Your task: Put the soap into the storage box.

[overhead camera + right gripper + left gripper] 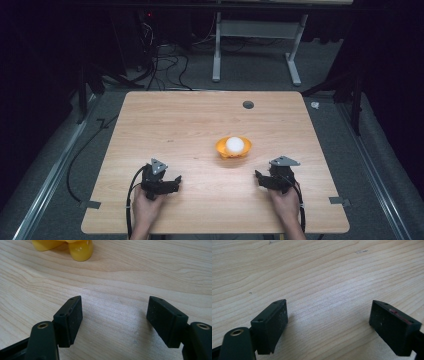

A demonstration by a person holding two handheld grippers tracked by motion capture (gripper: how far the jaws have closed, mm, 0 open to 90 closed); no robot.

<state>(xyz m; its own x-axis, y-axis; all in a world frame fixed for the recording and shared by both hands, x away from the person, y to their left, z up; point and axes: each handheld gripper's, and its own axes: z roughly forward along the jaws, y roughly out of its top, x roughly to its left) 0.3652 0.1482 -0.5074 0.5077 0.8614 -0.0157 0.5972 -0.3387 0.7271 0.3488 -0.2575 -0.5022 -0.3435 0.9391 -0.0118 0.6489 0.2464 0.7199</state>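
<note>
a wooden table [200, 120] takes up the middle of the high view, with dark floor and cables behind it at the top of the frame. a little right of the table's centre sits a small orange bowl [233, 149], and a white ball [234, 144] rests inside it, showing above the rim.

the left gripper [172, 181] lies in the lower left part of the tabletop, held by a hand [146, 207] that comes in from the bottom edge. in the left gripper view its two black jaws stand wide apart over bare wood grain, with nothing between them [329, 315].

the right gripper [259, 176] is at the lower right of the tabletop, held by the other hand [286, 202], and it sits below and to the right of the bowl, near it but not touching. in the right gripper view its jaws are also parted, with only bare wood between them [115, 312], and they hold nothing. the bowl's glossy yellow-orange underside [75, 247] shows at the upper left of that frame, well beyond the jaw tips.

a small dark round hole [248, 104] marks the table near its far edge, above the bowl. the two grippers are well apart from each other, one on each side of the lower half of the table.
</note>
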